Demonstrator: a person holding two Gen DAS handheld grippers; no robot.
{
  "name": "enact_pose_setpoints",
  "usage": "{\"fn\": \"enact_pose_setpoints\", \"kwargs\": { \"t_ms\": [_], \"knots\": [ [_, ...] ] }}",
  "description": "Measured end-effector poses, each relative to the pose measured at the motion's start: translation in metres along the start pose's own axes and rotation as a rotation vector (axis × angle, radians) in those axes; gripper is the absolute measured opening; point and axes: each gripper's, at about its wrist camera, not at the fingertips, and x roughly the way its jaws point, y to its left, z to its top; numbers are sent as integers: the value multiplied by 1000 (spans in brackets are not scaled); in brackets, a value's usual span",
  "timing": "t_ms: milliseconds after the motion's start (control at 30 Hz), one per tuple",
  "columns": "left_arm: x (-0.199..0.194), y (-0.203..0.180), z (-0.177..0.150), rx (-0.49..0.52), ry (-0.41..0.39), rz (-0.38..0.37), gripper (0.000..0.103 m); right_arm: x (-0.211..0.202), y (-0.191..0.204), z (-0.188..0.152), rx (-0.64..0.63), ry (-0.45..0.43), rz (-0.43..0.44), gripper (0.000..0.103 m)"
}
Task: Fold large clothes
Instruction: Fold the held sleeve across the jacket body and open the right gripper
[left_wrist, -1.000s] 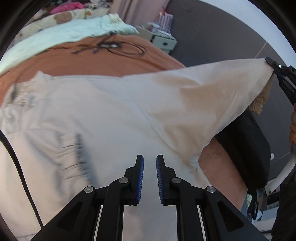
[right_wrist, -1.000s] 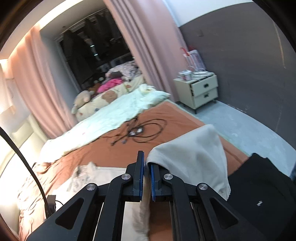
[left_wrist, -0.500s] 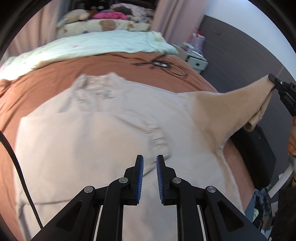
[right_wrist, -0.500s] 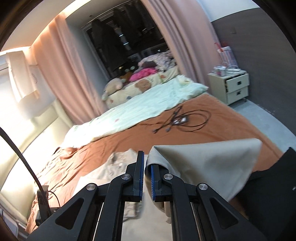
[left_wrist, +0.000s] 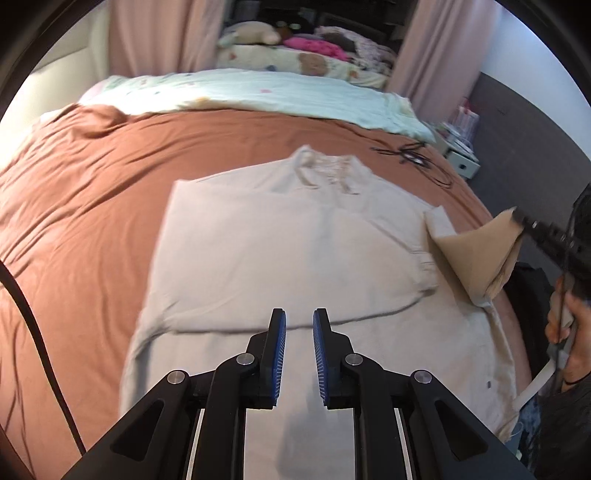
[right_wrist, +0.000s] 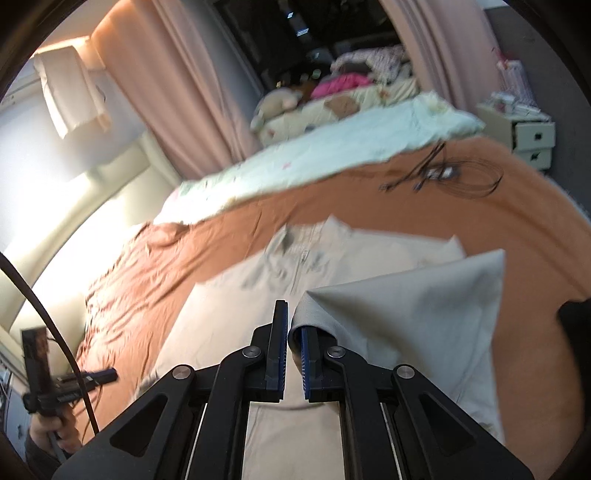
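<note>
Right fingers (right_wrist: 294, 354) pinch sleeve (right_wrist: 417, 314); left fingers (left_wrist: 298, 354) apart, empty; beige garment (left_wrist: 288, 251) on rust bedsheet (left_wrist: 85, 206).

Left wrist view: we look from above the near bed (left_wrist: 92, 206) edge, down over the shirt (left_wrist: 280, 251) toward the curtains (left_wrist: 162, 40).
Right wrist view: we face likewise, closer in, from the right.
Shared: shirt, bed, cables (right_wrist: 443, 173), curtains.

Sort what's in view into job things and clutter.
Job: beige shirt, its sleeve pinched in the right hand-held gripper, left hand-held gripper open.
Clutter: cables, quilt, nightstand, stuffed toy.
</note>
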Motion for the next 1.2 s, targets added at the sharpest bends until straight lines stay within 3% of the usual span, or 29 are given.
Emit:
{"fn": "enact_pose_setpoints", "kwargs": {
  "t_ms": [200,433,533,567,600,633,667,733,800,867,1200],
  "knots": [
    [-6,39,-21,-61,14,48,17,54,-10,-18,-27,126,-6,3],
    [-6,61,-35,-87,35,72,17,85,-22,-30,-31,243,-21,4],
    [-3,64,-38,-96,44,73,17,93,-20,-36,-42,321,-16,12],
    [-3,66,-40,-96,45,73,17,95,-16,-36,-47,335,-10,33],
    [-2,64,-40,-93,46,73,17,97,-11,-35,-54,346,-1,71],
    [-2,63,-40,-91,47,73,17,94,-9,-35,-64,351,17,86],
    [-2,61,-40,-87,47,73,17,90,-6,-37,-74,356,29,94],
    [0,56,-38,-78,46,72,19,85,-11,-37,-81,370,39,94],
    [2,48,-35,-67,40,67,37,74,-26,-34,-61,377,43,94],
    [4,38,-31,-48,24,59,46,59,-42,-31,-44,367,42,94],
    [46,-55,2,96,45,-54,47,-33,-120,-18,35,228,-56,94]
  ]
}}
